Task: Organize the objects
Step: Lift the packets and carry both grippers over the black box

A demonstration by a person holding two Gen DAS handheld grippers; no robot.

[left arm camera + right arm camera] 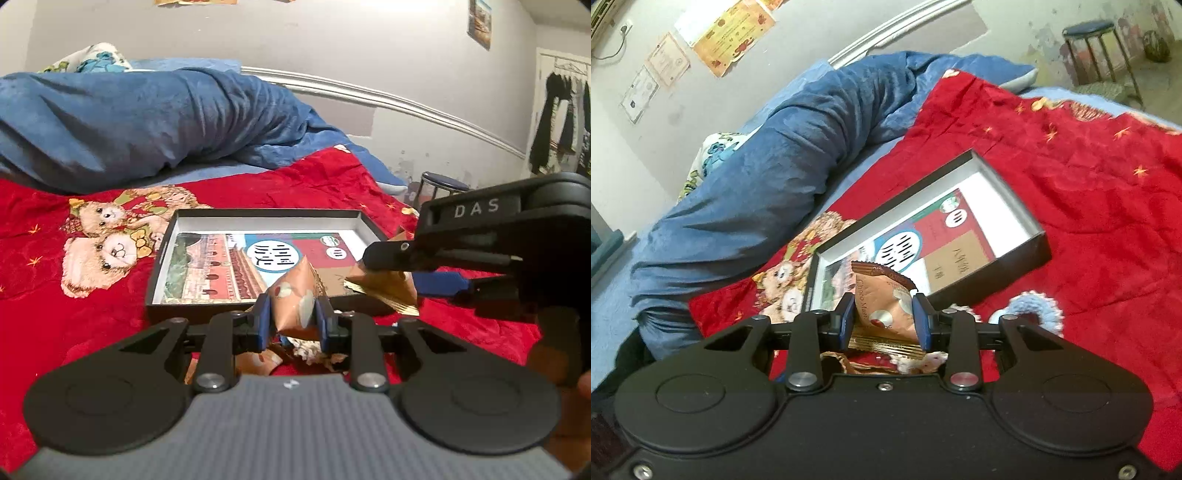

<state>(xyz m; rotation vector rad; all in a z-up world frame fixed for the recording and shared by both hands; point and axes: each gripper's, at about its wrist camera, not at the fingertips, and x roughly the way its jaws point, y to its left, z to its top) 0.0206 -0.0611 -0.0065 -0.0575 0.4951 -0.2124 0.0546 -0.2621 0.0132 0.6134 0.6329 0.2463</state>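
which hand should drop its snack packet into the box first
Probably the right. In the left wrist view the right gripper holds its packet already over the open box, while the left gripper holds its packet at the near wall, short of the inside.

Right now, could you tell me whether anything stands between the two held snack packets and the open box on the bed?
Nothing visible does. The left gripper and right gripper each hold a snack packet just short of the open box, which holds only a flat printed card.
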